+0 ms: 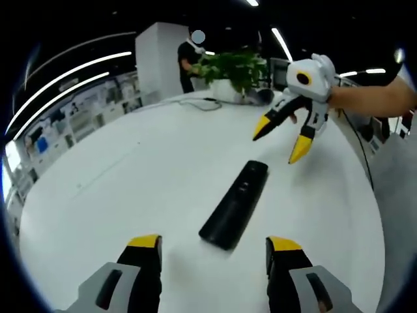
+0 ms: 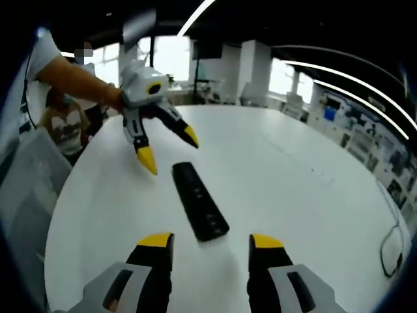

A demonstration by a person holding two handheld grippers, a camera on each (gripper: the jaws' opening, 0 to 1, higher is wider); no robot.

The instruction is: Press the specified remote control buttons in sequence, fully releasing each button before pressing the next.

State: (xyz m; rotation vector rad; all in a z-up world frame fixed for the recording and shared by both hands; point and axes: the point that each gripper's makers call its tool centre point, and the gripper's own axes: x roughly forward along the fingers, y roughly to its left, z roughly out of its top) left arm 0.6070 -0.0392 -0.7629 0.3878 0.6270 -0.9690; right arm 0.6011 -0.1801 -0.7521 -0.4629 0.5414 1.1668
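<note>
Black remote control (image 1: 235,204) lies flat on a round white table (image 1: 130,182), untouched, between the two grippers. No brand or button lettering can be read on it. The left gripper (image 1: 215,251) sits just short of the remote's near end, yellow-tipped jaws spread apart and empty. The right gripper (image 1: 281,143) hovers beyond the remote's far end, jaws also spread, holding nothing. A potted green plant (image 1: 234,72) stands at the table's far edge.
</note>
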